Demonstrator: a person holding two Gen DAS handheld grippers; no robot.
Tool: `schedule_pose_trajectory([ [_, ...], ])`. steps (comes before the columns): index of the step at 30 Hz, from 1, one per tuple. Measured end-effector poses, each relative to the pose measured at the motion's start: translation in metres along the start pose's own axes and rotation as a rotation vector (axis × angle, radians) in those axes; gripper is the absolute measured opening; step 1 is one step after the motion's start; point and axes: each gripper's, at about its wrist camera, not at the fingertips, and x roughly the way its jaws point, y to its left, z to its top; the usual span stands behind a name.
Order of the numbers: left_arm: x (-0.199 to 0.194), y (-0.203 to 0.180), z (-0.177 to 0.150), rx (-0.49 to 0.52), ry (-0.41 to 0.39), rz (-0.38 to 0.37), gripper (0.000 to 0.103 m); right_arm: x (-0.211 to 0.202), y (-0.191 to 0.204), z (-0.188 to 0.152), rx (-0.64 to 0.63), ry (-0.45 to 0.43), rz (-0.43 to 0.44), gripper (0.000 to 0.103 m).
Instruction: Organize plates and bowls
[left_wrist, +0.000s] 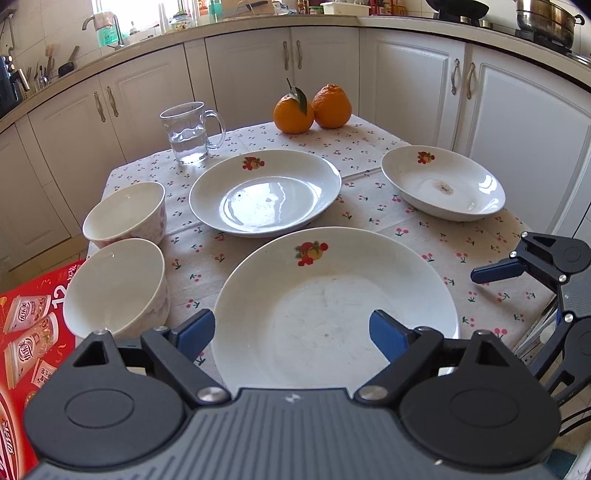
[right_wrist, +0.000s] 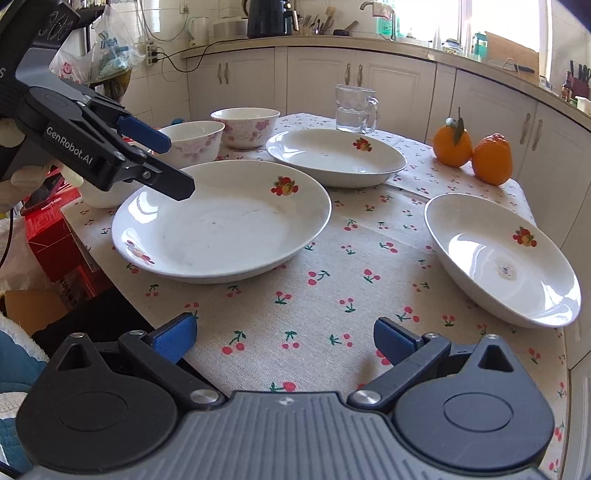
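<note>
- Kitchen w/ cream cabinets (left_wrist: 255, 77) wrapping round behind; small counter (right_wrist: 332, 295) in the middle, covered by a cherry-print cloth.
- On it: three white plates w/ fruit decals. Near plate (left_wrist: 332, 295) sits closest to the left gripper; mid plate (left_wrist: 264, 192) just behind it, rims nearly touching in the left wrist view; far-right plate (left_wrist: 443, 182) well apart, out by the right-hand edge.
- Two white bowls w/ pink flowers on the left side: near bowl (left_wrist: 118, 284) and back bowl (left_wrist: 125, 214), just beside each other, near bowl right at the counter edge.
- Glass mug (left_wrist: 190, 133) part-filled w/ water at the back; two oranges (left_wrist: 312, 109) touching each other at the far edge.
- Red box (left_wrist: 26, 325) off the counter's left edge, lower down.
- Open cloth: a bare stretch between near plate and far-right plate, plus the front strip under the right gripper.
- Far-right plate's rim looks close to the counter edge in the right wrist view.
- Left gripper (left_wrist: 291, 332): jaws spread wide, nothing held, hovering over the near plate's front rim; whether it touches, can't tell.
- Right gripper (right_wrist: 284, 339): also wide apart, nothing in it, over bare cloth at the front, between the two nearer plates.
</note>
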Motion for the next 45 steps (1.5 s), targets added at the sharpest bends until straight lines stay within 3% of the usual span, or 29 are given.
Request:
schedule_pose_trajectory([
  [11, 0.027, 0.022, 0.013, -0.024, 0.098, -0.061, 0.091, 0.022, 0.011, 0.015, -0.065, 0.002, 0.108, 0.103],
  [21, 0.05, 0.029, 0.026, 0.008, 0.185, -0.089, 0.09, 0.031, 0.021, 0.024, -0.103, 0.006, 0.152, 0.103],
  [45, 0.082, 0.034, 0.041, 0.095, 0.352, -0.23, 0.084, 0.028, 0.032, 0.023, -0.13, 0.0, 0.149, 0.102],
])
